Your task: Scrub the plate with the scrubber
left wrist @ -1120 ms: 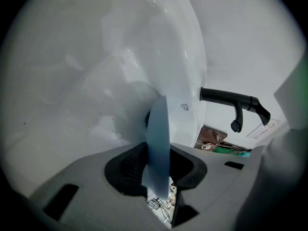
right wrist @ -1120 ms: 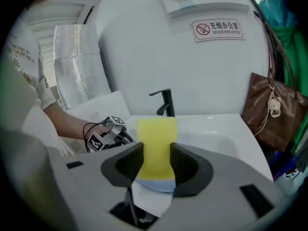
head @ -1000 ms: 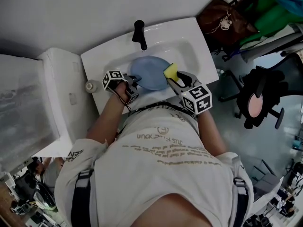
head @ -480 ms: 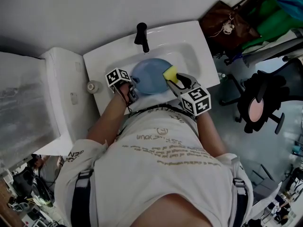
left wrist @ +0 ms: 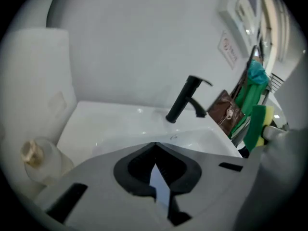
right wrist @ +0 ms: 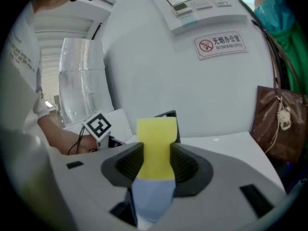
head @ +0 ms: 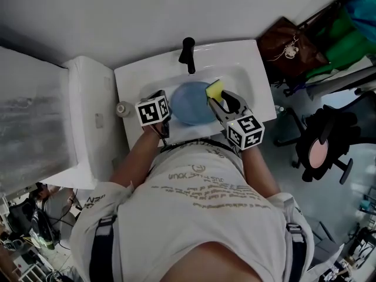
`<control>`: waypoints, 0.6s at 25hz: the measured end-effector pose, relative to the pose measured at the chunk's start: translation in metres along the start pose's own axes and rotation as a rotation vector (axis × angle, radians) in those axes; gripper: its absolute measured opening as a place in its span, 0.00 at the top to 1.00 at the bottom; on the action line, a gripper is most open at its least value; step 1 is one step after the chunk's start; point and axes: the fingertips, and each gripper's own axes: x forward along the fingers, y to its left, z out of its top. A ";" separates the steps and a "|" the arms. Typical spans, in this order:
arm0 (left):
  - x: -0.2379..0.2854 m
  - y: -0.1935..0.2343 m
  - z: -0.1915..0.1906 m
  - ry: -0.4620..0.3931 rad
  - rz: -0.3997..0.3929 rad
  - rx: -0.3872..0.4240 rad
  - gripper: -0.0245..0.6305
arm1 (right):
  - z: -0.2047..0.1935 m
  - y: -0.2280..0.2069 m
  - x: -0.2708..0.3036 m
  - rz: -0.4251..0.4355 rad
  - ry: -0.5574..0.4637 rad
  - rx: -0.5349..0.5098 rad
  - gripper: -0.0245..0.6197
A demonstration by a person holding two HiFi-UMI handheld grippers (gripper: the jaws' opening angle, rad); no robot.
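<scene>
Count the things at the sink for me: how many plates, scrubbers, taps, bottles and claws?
plate: 1
scrubber: 1
tap: 1
bottle: 1
claws: 2 (left claw, just closed, empty; right claw, gripping the scrubber)
Total: 6

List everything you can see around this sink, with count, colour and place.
sink: one, white, against the wall
faucet: one, black, sink's back rim
plate: one, blue, in the basin
scrubber: one, yellow and green, at the plate's right edge
small bottle: one, clear, sink's left rim
white unit: one, left of the sink
bag: one, brown, right of the sink
green fabric: one, beside the bag
chair: one, black, floor at right
no-smoking sign: one, white and red, on the wall
shirt: one, white, on the person
left gripper: one, grey, by the plate's left edge, fingers just closed on nothing
right gripper: one, grey, fingers clamped on the scrubber
</scene>
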 end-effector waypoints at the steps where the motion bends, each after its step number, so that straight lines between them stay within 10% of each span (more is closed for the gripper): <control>1: -0.008 -0.006 0.015 -0.064 -0.003 0.052 0.93 | 0.008 0.000 0.001 -0.011 -0.026 -0.010 0.69; 7: -0.064 -0.036 0.092 -0.404 0.031 0.282 0.93 | 0.061 0.000 0.006 -0.091 -0.184 -0.054 0.69; 15: -0.133 -0.078 0.143 -0.573 -0.023 0.286 0.93 | 0.137 0.020 -0.006 -0.144 -0.396 -0.146 0.69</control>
